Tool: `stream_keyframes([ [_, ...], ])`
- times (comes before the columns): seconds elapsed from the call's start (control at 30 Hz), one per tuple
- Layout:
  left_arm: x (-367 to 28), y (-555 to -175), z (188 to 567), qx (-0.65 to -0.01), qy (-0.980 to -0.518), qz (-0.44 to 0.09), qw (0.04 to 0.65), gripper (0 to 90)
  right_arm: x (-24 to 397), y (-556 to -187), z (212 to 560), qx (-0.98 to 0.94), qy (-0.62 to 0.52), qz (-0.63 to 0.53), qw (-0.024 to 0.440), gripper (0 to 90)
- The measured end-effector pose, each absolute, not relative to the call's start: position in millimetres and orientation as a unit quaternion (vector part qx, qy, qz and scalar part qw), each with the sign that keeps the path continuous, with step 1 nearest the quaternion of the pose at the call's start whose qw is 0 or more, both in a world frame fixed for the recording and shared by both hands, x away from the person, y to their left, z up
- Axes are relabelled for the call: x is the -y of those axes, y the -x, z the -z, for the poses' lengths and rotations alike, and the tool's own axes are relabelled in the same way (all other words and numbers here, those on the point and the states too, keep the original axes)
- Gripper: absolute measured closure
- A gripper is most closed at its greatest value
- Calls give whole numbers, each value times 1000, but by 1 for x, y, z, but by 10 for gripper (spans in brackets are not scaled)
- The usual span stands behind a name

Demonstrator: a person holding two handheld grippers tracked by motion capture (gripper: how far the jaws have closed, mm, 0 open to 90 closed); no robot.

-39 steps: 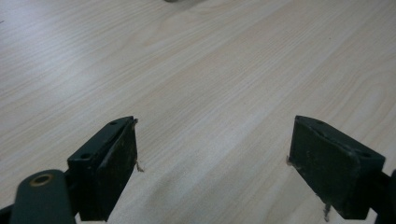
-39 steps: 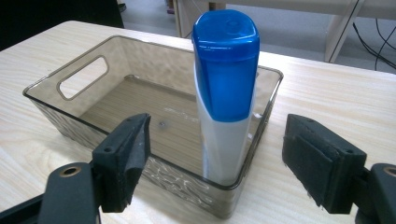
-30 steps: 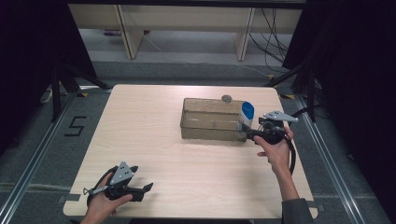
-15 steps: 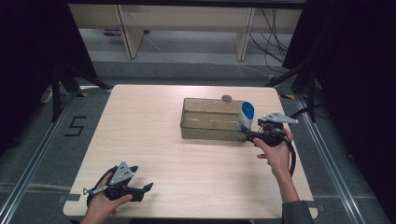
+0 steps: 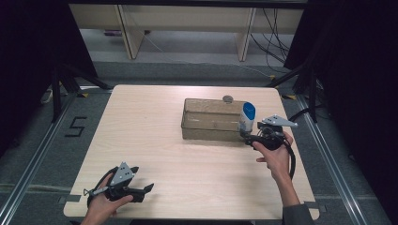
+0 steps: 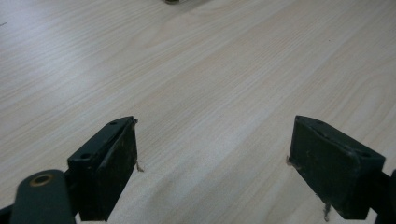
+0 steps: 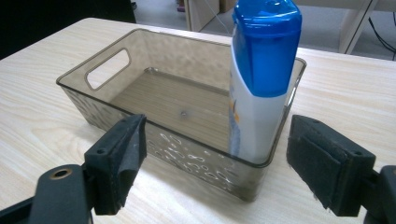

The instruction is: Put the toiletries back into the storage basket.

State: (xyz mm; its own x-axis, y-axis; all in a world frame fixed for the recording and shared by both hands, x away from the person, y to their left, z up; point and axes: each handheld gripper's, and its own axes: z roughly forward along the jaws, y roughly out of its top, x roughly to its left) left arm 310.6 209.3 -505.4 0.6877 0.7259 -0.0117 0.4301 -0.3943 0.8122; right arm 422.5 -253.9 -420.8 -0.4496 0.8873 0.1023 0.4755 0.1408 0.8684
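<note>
Bottle [image 7: 261,79] stands upright inside the bin [image 7: 116,100], in the corner nearest the right tongs [image 7: 217,163]. Its long axis runs straight up and down, and its blue cap points up (the white body goes down to the bin floor). It leans on, or sits very close to, the end wall of the bin; I cannot tell which.

In the high view the bottle [image 5: 247,117] is at the right end of the bin [image 5: 206,123], which sits on the bench [image 5: 155,136] toward its far right part. A small round thing [image 5: 227,99] lies just behind the bin.

The right tongs [image 5: 246,136] sit just outside that corner, low, with the jaws wide apart and nothing pressed between them. They have just been opening, and the bottle stands beyond them, not touched.

The left tongs [image 5: 146,188] rest near the front left of the bench, well apart from the bin. Their jaws are wide too, with bare bench [image 6: 210,70] between them.

What could go wrong? The bottle is tall and thin, so it may tip easily. If the right tongs bump the bin wall or the bottle as they pull away, the bottle could fall over inside the bin. A knock on the bin could also slide it along the bench.
</note>
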Motion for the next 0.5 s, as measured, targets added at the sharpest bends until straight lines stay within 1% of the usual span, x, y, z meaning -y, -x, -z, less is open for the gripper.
stream_keyframes([
  [0.03,-209,-310,505,-354,-816,-176,422,150,255,-422,420,-723,-470,-448,237,212],
  [0.1,-209,-311,505,-353,-817,-175,421,150,250,-419,420,-716,-481,-455,219,212],
  [0.17,-209,-311,505,-353,-817,-175,421,150,251,-419,421,-725,-465,-454,230,211],
  [0.33,-209,-311,505,-354,-817,-175,421,150,244,-413,421,-720,-477,-454,219,209],
  [0.37,-209,-311,505,-354,-817,-175,421,150,246,-413,420,-731,-461,-448,229,208],
  [0.47,-209,-311,505,-354,-817,-176,421,150,244,-412,422,-733,-457,-449,230,208],
  [0.5,-209,-310,505,-354,-816,-175,421,150,242,-410,421,-732,-465,-447,222,208],
])
